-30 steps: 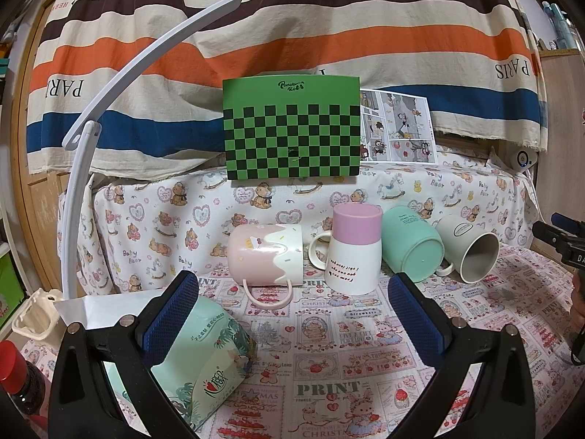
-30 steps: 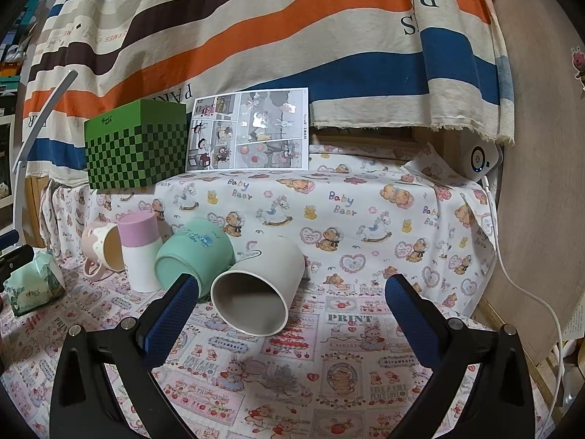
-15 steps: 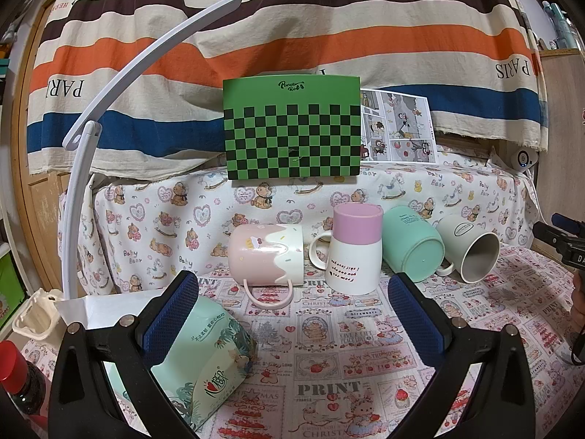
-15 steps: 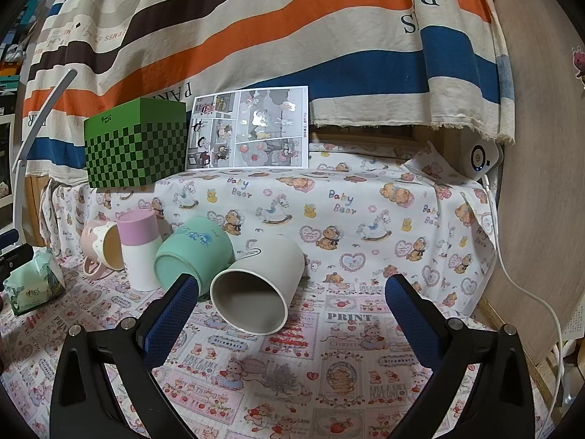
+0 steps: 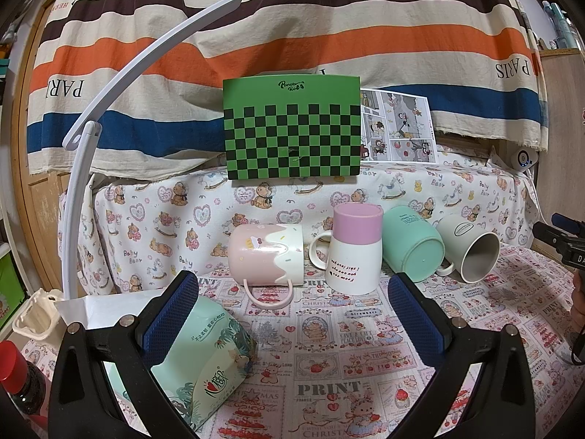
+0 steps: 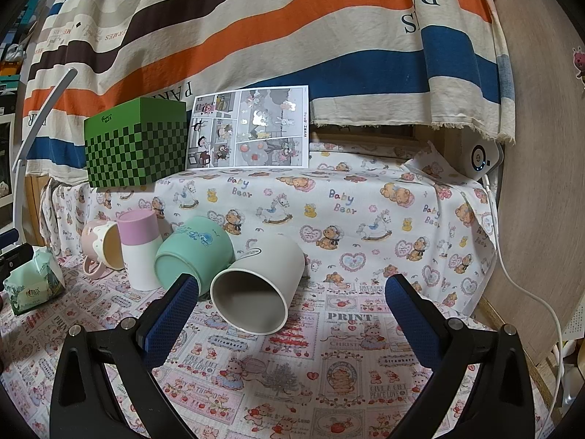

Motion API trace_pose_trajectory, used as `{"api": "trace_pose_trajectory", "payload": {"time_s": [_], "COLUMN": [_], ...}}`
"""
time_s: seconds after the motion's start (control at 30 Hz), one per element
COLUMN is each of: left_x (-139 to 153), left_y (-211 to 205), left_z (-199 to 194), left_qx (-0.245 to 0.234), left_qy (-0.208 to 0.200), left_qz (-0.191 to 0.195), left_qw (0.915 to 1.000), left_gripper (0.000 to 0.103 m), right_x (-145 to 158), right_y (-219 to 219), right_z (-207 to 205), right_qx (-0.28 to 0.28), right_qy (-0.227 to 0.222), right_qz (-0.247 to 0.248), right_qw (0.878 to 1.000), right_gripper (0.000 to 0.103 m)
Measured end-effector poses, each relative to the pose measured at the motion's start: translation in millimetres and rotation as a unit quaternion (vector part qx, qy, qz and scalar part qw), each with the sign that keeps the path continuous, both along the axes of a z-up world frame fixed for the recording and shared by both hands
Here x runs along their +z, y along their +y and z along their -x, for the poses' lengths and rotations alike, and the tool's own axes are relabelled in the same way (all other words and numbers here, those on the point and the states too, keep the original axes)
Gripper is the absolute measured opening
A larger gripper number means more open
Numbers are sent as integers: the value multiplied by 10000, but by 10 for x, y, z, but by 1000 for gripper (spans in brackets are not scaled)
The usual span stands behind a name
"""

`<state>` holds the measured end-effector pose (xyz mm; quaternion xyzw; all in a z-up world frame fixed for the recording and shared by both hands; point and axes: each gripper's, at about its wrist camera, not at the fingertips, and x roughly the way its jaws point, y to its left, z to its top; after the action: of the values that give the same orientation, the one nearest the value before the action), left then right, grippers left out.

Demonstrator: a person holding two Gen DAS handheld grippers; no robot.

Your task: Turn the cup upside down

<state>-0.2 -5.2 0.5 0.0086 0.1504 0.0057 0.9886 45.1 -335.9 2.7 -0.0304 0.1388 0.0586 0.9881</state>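
Several mugs sit in a row on the printed cloth. A pink-and-cream mug (image 5: pixel 267 254) (image 6: pixel 104 247) lies on its side. A white mug with a pink band (image 5: pixel 354 248) (image 6: pixel 140 247) stands upside down. A mint mug (image 5: pixel 411 243) (image 6: pixel 193 250) and a pale grey mug (image 5: pixel 471 250) (image 6: pixel 257 289) lie on their sides. My left gripper (image 5: pixel 292 314) is open and empty, in front of the pink mug. My right gripper (image 6: pixel 290 312) is open and empty, just in front of the grey mug's mouth.
A mint tissue pack (image 5: pixel 204 358) (image 6: pixel 33 285) lies by the left finger. A green checkered box (image 5: pixel 292 130) and a comic sheet (image 6: pixel 250 128) stand on the raised ledge behind. A white lamp arm (image 5: pixel 109 109) rises at left. A red-capped bottle (image 5: pixel 16 376) stands at the lower left.
The right gripper has crept slightly toward the grey mug. The left gripper has barely moved.
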Motion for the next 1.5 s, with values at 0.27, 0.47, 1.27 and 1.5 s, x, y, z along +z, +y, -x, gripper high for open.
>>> {"api": "trace_pose_trajectory", "payload": {"time_s": [0.27, 0.47, 1.27, 1.5], "left_x": [1, -5, -7, -8], "left_y": [-4, 9, 39, 55], "left_z": [-2, -8, -2, -1], "left_qx": [1, -12, -5, -8], "left_qy": [0, 2, -5, 1], "left_qz": [-7, -8, -18, -14], "left_qw": [10000, 10000, 10000, 10000], "left_gripper": [103, 103, 103, 103], "right_x": [-4, 0, 0, -11], "right_y": [4, 3, -4, -14], "right_z": [8, 4, -9, -9], "right_qx": [-30, -22, -25, -23], "right_qy": [-20, -28, -16, -13], "right_qz": [24, 29, 22, 21], "right_qw": [10000, 10000, 10000, 10000], "right_gripper": [103, 103, 103, 103]}}
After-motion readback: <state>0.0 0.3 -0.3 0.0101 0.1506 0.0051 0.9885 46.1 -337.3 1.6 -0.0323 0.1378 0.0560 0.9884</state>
